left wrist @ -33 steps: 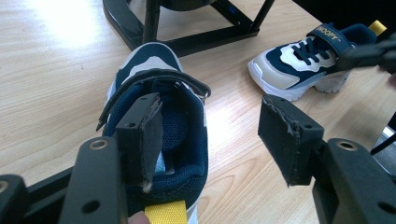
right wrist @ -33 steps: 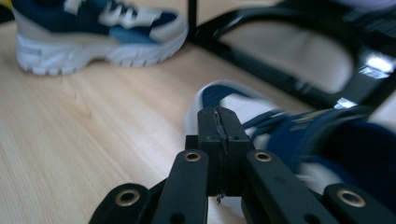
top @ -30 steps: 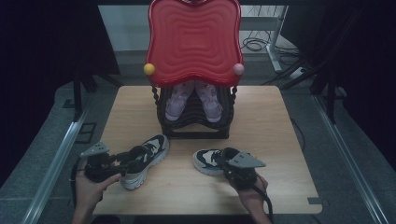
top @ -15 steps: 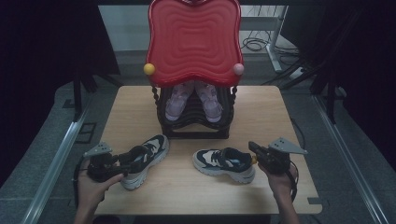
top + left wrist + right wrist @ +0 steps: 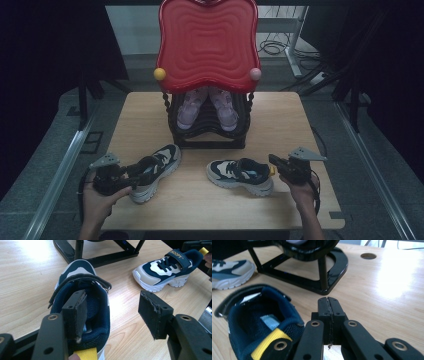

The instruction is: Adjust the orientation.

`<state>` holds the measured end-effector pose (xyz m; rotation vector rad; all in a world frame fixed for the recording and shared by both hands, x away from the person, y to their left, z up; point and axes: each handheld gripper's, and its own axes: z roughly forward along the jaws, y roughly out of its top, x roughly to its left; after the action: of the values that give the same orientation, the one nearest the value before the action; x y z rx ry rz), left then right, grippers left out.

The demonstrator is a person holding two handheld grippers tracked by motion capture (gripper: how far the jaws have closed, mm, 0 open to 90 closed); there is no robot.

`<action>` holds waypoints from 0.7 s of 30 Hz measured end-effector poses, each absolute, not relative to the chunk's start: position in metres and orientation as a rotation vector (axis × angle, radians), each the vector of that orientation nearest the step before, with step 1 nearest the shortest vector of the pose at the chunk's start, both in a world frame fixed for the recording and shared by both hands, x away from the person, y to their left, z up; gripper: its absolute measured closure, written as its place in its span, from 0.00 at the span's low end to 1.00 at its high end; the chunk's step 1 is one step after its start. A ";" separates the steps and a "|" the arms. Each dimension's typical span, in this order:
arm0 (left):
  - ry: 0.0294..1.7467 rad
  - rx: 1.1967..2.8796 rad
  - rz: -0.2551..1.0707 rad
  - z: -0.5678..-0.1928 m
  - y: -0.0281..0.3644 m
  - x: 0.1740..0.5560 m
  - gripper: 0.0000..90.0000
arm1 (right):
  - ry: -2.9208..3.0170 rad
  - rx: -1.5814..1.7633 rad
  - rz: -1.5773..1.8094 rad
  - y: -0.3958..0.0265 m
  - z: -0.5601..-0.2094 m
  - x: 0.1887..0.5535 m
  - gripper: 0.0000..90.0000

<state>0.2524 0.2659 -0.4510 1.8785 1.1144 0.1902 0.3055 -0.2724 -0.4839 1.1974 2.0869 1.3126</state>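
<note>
Shoes are the matter in hand: two navy-and-white children's trainers lie on the near half of the tabletop (image 5: 300, 120), in front of a black shoe rack (image 5: 210, 131) that stands mid-tabletop and already carries a lilac pair (image 5: 207, 106) under its red top tray (image 5: 206, 40). The left trainer (image 5: 152, 171) lies angled toward the near left corner, toe pointing at the rack, and the left gripper (image 5: 134, 172) has its jaws released, one pad dipped inside the collar and the other outside on the bare wood, so the heel wall sits between them, apparently ready for a pinch that is not yet made. The right trainer (image 5: 241, 175) lies on its sole toward the near right edge, heel with its yellow pull tab (image 5: 267, 342) facing the right gripper (image 5: 274, 161). That gripper's jaws are clenched together on nothing, just beside the heel, likely lining up for the collar.
</note>
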 end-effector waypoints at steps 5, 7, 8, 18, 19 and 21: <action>1.113 1.882 0.189 -0.452 0.266 0.253 0.44 | 2.147 1.156 1.302 -0.267 -0.489 0.305 1.00; 1.115 1.880 0.187 -0.452 0.266 0.253 0.44 | 2.168 1.141 1.293 -0.266 -0.490 0.304 1.00; 1.115 1.880 0.187 -0.452 0.266 0.253 0.44 | 2.171 1.135 1.286 -0.266 -0.491 0.303 1.00; 1.121 1.876 0.189 -0.452 0.268 0.253 0.44 | 2.195 1.097 1.300 -0.270 -0.491 0.294 1.00; 1.122 1.875 0.190 -0.452 0.269 0.253 0.44 | 2.197 1.094 1.300 -0.270 -0.491 0.292 1.00; 1.124 1.873 0.190 -0.452 0.269 0.253 0.44 | 2.202 1.088 1.299 -0.271 -0.491 0.288 1.00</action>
<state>0.2526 0.2691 -0.4520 1.8727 1.1241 0.1904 0.2879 -0.2712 -0.4910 1.0877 2.2021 1.2987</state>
